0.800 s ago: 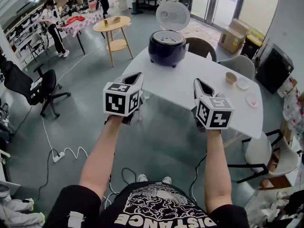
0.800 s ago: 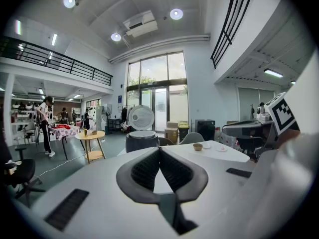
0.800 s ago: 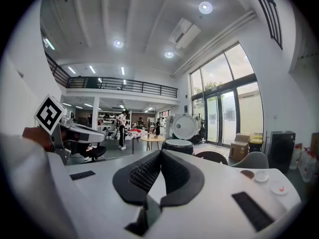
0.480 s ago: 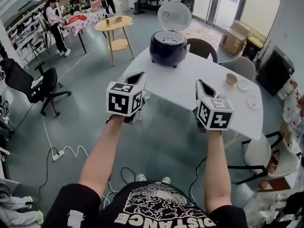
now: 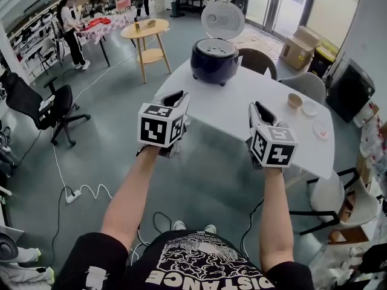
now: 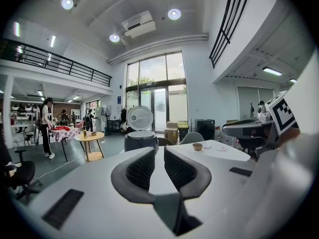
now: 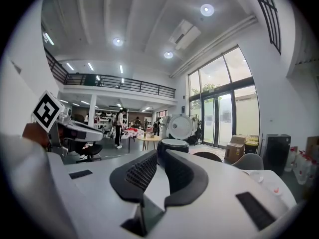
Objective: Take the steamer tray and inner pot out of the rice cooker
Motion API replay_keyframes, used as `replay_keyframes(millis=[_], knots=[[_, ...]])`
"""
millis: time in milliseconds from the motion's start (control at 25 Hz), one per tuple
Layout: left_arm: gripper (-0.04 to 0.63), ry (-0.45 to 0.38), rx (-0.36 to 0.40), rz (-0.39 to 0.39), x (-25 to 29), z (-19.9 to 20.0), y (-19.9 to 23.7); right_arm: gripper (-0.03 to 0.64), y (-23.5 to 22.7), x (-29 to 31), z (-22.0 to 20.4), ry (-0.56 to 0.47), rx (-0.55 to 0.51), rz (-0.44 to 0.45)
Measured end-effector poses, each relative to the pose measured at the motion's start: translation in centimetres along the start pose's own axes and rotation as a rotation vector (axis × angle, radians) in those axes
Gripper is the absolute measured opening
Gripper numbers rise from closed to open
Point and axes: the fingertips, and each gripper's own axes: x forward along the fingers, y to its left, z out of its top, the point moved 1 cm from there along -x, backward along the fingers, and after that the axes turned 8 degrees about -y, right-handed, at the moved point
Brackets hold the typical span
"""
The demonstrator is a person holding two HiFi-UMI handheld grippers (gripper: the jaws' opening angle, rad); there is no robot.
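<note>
The dark blue rice cooker [image 5: 213, 62] stands at the far end of the white table [image 5: 233, 104], its round lid [image 5: 222, 19] raised upright. A pale perforated steamer tray [image 5: 214, 43] shows in its mouth; the inner pot is hidden. My left gripper [image 5: 174, 96] hovers at the table's near-left edge, and my right gripper [image 5: 257, 107] over the near edge, both well short of the cooker. Each has a narrow slit between its jaws and holds nothing. The cooker [image 6: 140, 139] shows beyond the left gripper [image 6: 159, 152], and again as the cooker [image 7: 172, 145] beyond the right gripper [image 7: 160, 154].
A small bowl [image 5: 294, 99] and two small dishes [image 5: 320, 128] sit at the table's right side. Chairs [image 5: 256, 59] ring the far side. A round wooden side table [image 5: 143, 30] and an office chair [image 5: 39, 110] stand to the left, with people at the back.
Both grippers have edged slightly toward the table, with their jaws unchanged. The people at the back left have shifted.
</note>
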Motion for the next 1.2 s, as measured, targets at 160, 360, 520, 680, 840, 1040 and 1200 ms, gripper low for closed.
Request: replay_keyframes(millis=[160, 360, 520, 680, 840, 1040, 1200], knots=[[0.096, 0.001, 0.003, 0.001, 0.1, -0.2, 0.0, 0.087, -0.1, 0.0, -0.2, 0.009, -0.007, -0.001], [0.126, -0.005, -0.001, 0.004, 0.2, -0.1, 0.7, 0.111, 0.2, 0.4, -0.4, 0.015, -0.017, -0.003], [0.165, -0.013, -0.023, 0.001, 0.2, 0.1, 1.4, 0.165, 0.6, 0.6, -0.3, 0.018, -0.028, -0.014], [0.194, -0.02, -0.015, -0.003, 0.1, 0.3, 1.9, 0.221, 0.9, 0.8, -0.1, 0.019, -0.029, -0.014], [0.25, -0.032, 0.001, -0.004, 0.2, 0.8, 2.9, 0.248, 1.5, 1.3, 0.2, 0.02, -0.03, -0.012], [0.302, -0.057, 0.011, -0.002, 0.0, 1.0, 4.9, 0.286, 2.9, 2.4, 0.2, 0.019, -0.029, -0.011], [0.307, -0.063, 0.043, -0.002, 0.0, 1.2, 6.6, 0.3, 4.3, 3.7, 0.5, 0.023, -0.029, -0.012]])
